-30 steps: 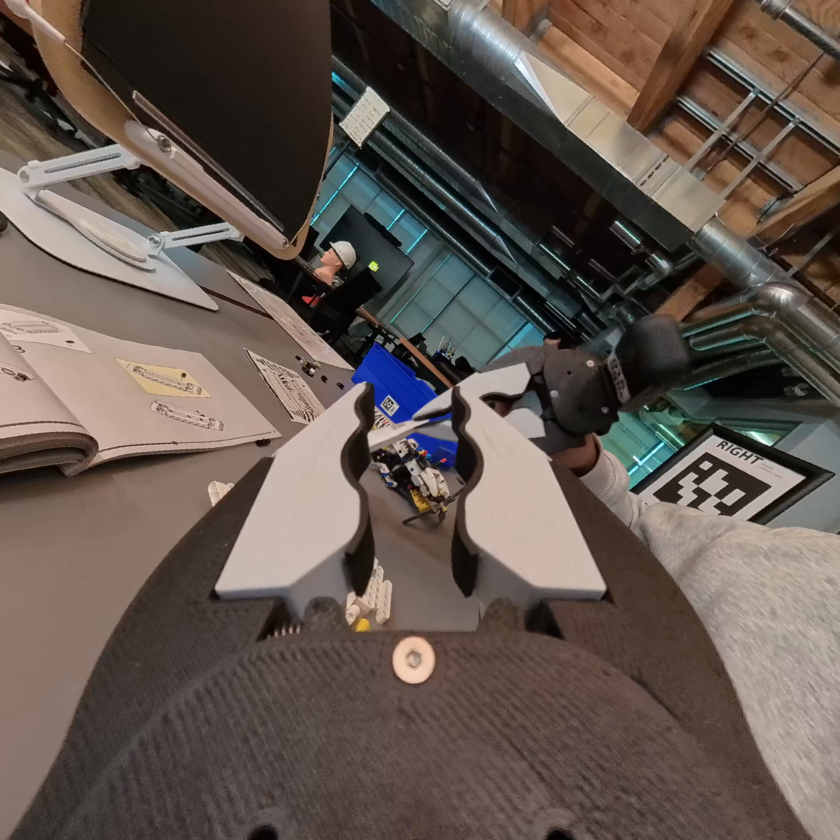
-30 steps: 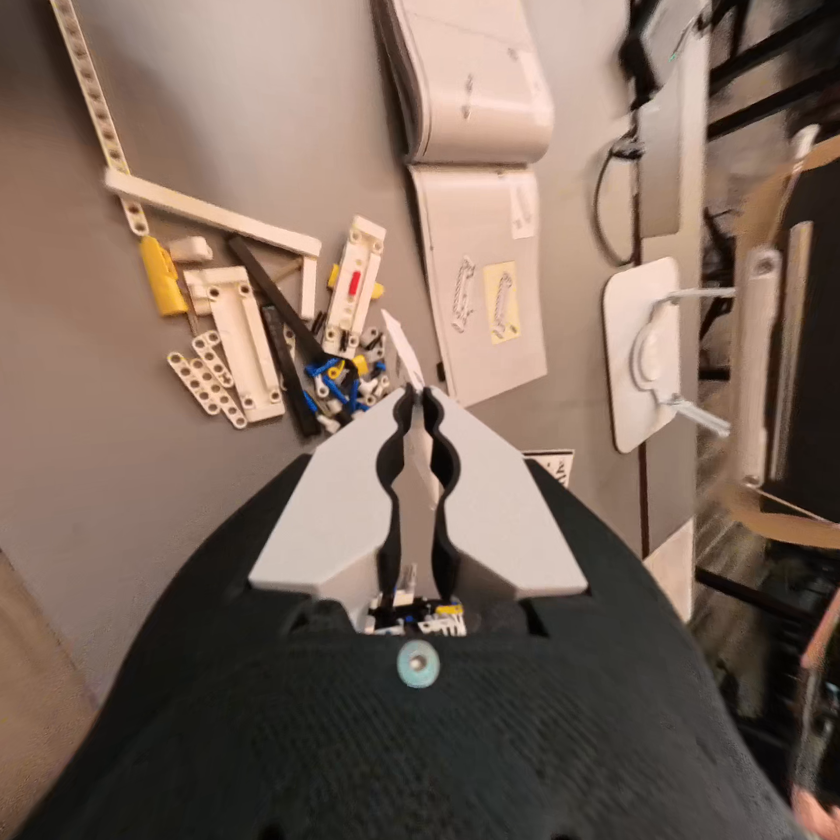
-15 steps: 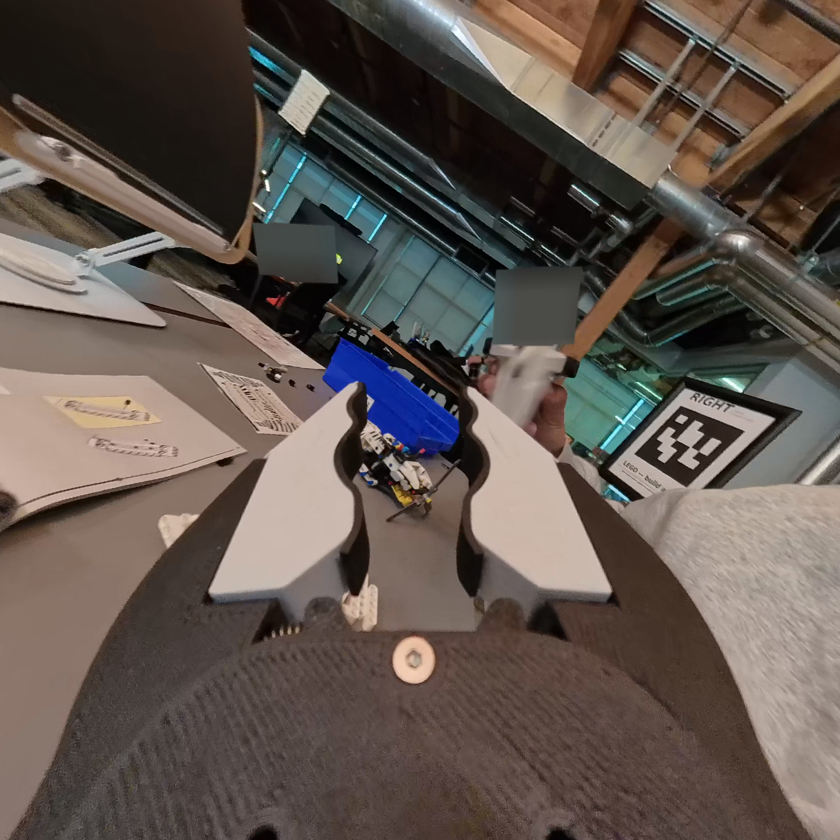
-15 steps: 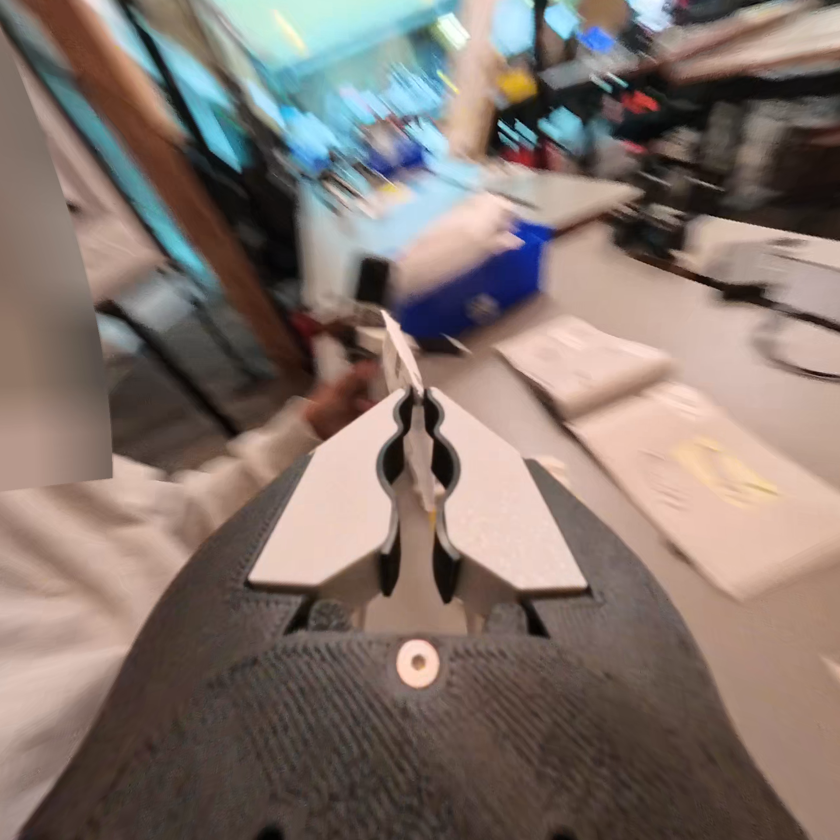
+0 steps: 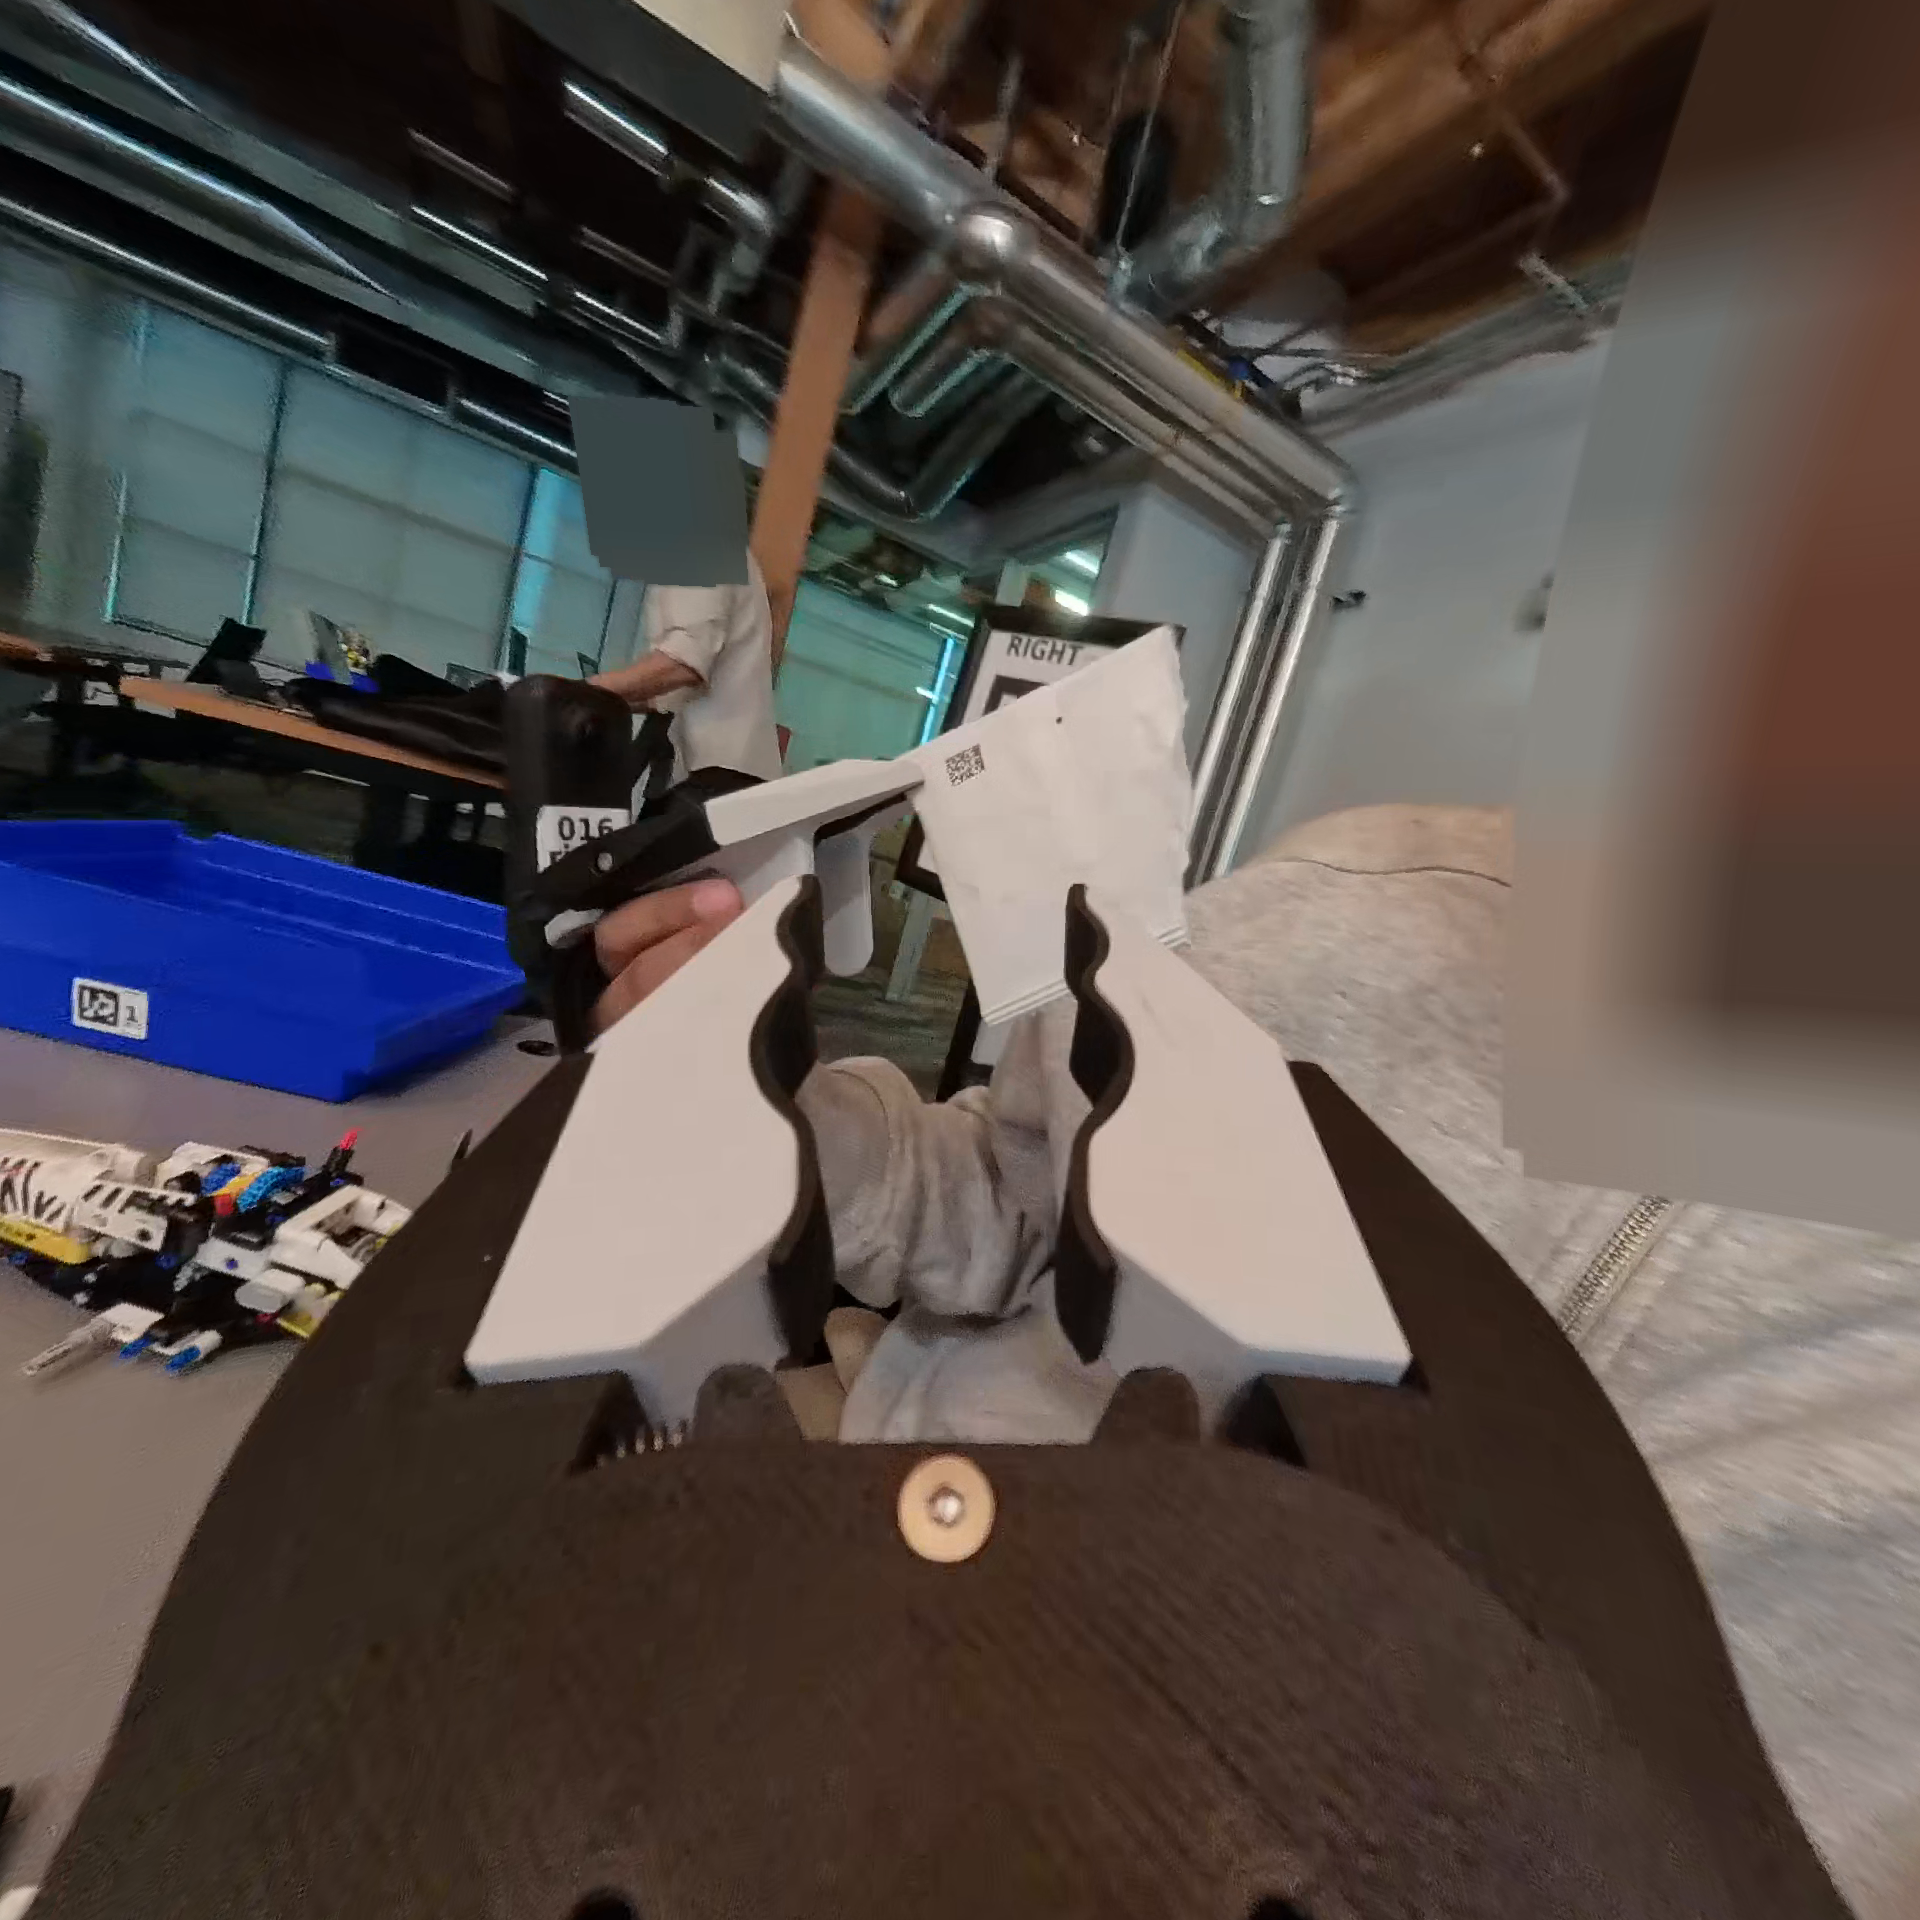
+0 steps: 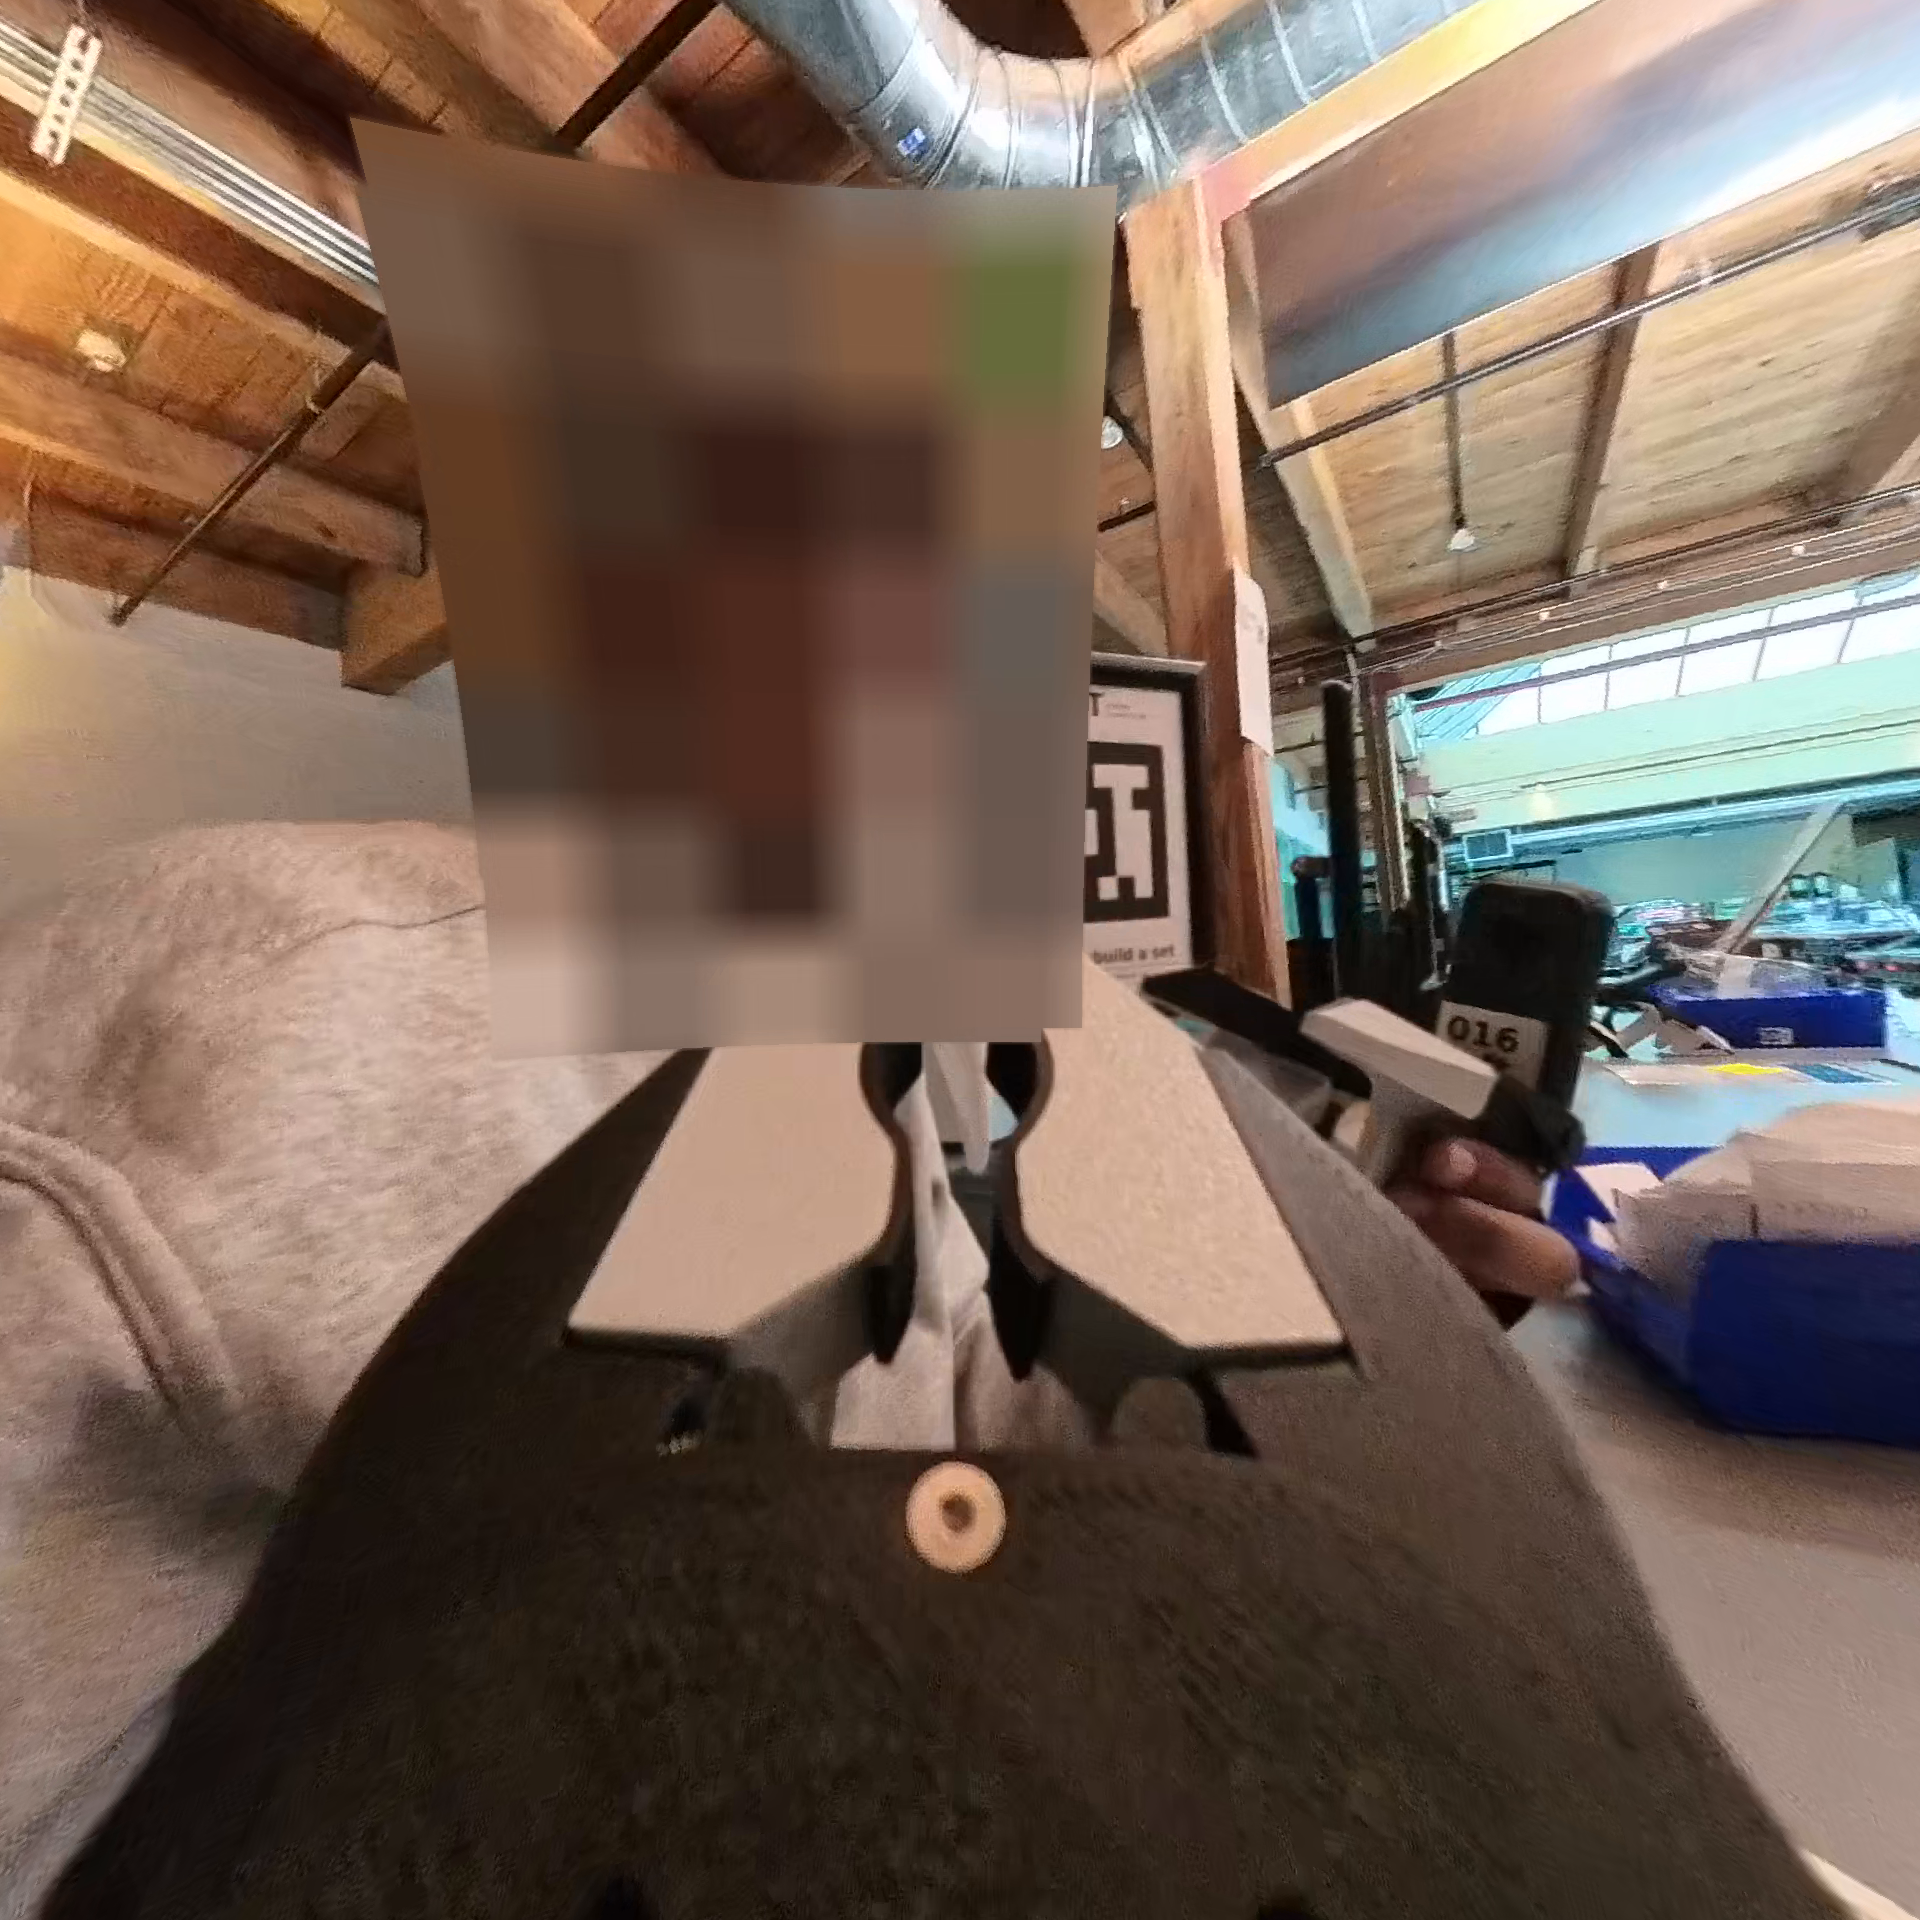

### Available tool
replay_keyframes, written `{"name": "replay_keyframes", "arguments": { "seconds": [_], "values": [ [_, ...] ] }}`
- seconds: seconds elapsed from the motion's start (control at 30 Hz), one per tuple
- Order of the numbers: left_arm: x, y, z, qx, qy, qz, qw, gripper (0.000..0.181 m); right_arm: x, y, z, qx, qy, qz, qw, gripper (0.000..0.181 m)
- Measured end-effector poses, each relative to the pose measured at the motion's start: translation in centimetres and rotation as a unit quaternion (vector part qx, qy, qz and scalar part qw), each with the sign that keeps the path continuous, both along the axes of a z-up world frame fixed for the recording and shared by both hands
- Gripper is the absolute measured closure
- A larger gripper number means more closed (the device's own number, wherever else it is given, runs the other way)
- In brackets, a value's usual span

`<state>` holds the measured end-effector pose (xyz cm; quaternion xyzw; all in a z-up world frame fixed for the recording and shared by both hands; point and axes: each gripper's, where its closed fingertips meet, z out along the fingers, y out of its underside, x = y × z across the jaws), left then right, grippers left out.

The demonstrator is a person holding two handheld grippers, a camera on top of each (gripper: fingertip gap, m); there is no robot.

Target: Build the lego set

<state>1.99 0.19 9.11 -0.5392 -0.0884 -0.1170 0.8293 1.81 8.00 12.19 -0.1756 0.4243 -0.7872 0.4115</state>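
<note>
My left gripper [image 5: 933,914] is open and empty, raised off the table. It points at a white paper bag [image 5: 1070,831] that hangs just beyond its fingertips. My right gripper [image 5: 914,784] is shut on the bag's top left corner and holds it in the air. In the right wrist view my right gripper [image 6: 951,1070] has its tips behind a blurred patch, and a strip of the bag [image 6: 961,1101] shows between its fingers. The left gripper [image 6: 1382,1049] shows to the right there. A partly built lego model [image 5: 208,1226] lies on the grey table at the left.
A blue bin [image 5: 239,956] stands on the table behind the model. Another blue bin [image 6: 1766,1351] with white bags in it is at the right. A person in a grey hoodie [image 5: 1403,987] fills the space behind both grippers. Another person stands far back.
Both grippers have swung up from the table toward the person. The right gripper has carried the white bag up with it. The left gripper now faces the bag and stays open.
</note>
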Motion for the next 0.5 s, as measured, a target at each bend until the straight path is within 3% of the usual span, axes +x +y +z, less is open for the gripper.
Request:
{"name": "replay_keyframes", "arguments": {
  "seconds": [0.03,0.33,0.4,0.5],
  "values": [
    [0.3,0.2,0.0,-0.009,0.007,0.002,1.0,0.137,0.4,0.1,0.1,-0.003,0.006,0.007,1.0,0.18],
    [0.3,-0.9,1.1,0.003,0.018,0.041,0.999,0.138,0.1,-0.2,0.5,-0.004,-0.009,-0.004,1.0,0.18],
    [-0.5,-1.3,0.5,-0.018,0.012,0.07,0.997,0.138,-1.1,-1.9,0.0,0.045,-0.012,-0.044,0.998,0.18],
    [-4.4,-4.5,-0.8,-0.033,-0.05,0.188,0.98,0.139,-5.3,-5.7,-2.6,0.178,-0.001,-0.175,0.968,0.18]
  ]
}}
